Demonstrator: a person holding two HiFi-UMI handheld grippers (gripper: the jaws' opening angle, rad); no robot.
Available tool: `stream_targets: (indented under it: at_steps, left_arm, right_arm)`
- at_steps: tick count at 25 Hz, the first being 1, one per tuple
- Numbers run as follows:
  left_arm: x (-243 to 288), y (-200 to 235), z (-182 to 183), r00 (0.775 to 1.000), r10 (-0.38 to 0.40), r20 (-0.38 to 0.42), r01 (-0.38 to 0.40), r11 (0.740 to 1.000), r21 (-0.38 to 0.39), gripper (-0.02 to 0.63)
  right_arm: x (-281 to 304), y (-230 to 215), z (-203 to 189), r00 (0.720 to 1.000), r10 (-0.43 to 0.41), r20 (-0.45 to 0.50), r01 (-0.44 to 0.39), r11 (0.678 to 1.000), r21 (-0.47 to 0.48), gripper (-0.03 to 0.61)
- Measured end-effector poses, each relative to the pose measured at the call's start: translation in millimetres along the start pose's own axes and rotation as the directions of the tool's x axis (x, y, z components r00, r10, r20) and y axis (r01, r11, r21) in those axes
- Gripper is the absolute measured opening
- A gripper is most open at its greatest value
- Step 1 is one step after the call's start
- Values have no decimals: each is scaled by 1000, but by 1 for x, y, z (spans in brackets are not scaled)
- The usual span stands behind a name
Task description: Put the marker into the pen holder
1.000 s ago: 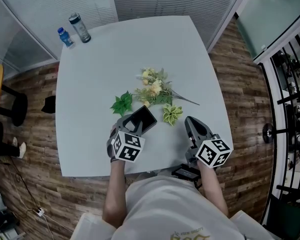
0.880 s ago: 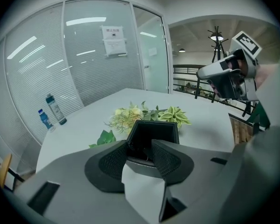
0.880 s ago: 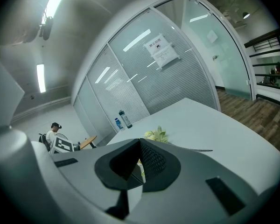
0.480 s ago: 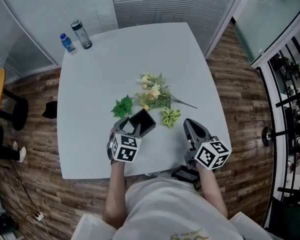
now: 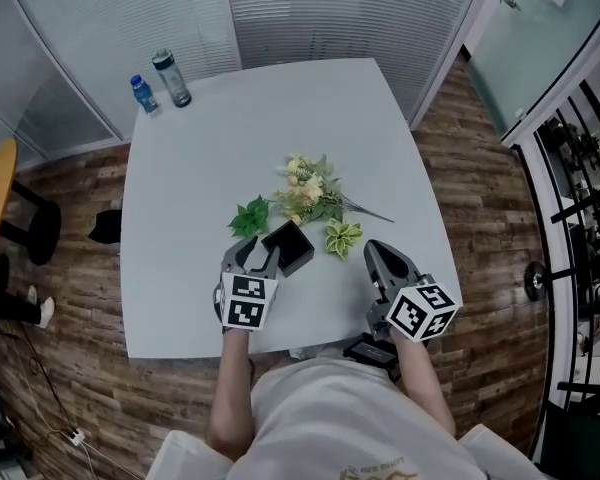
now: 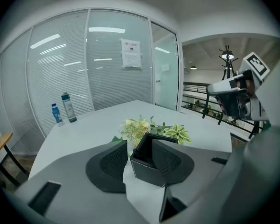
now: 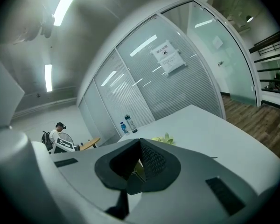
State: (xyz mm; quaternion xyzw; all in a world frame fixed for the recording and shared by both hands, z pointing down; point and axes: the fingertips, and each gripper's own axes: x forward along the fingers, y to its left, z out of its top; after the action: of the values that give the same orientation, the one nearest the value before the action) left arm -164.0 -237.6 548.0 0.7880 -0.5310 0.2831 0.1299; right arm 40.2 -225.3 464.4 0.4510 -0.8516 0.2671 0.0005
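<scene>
The black square pen holder (image 5: 288,246) stands upright on the white table (image 5: 200,168), just in front of the flowers. My left gripper (image 5: 252,258) is right behind it on the near left. In the left gripper view the pen holder (image 6: 147,171) sits between the tips of the left gripper (image 6: 139,148). Those jaws have just been opening and stand wide, and the pads do not press on it. My right gripper (image 5: 380,253) hovers near the table's front right with its jaws together, and nothing shows between the tips of the right gripper (image 7: 139,143). No marker appears in any view.
Artificial flowers (image 5: 305,193) lie mid-table with a green leaf (image 5: 248,216) and a pale variegated leaf (image 5: 343,235) beside the holder. Two bottles (image 5: 170,76) stand at the far left corner. A person (image 7: 59,133) stands far off behind glass walls.
A second ago the holder sat tilted in the left gripper's jaws. Now it stands upright on the table, and the left gripper has opened and drawn back a little.
</scene>
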Motion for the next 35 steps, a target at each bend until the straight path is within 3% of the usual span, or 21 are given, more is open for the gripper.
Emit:
stream_targets:
  at_steps: [6, 9, 25, 35]
  left_arm:
    - [-39, 4, 31, 986, -18, 166, 42, 989, -141, 53]
    - [-52, 1, 38, 977, -54, 207, 92, 979, -181, 17]
    - [-68, 4, 23, 976, -83, 203, 125, 971, -203, 11]
    - [-69, 0, 23, 964, -135, 228, 191, 950, -248, 11]
  right_arm:
    - [-3, 17, 0, 1000, 13, 12, -13, 999, -37, 16]
    - [-3, 27, 0, 1000, 23, 17, -22, 998, -55, 15]
    - [-2, 54, -3, 998, 55, 16, -53, 994, -98, 15]
    - [0, 52, -6, 998, 59, 3, -59, 994, -89, 15]
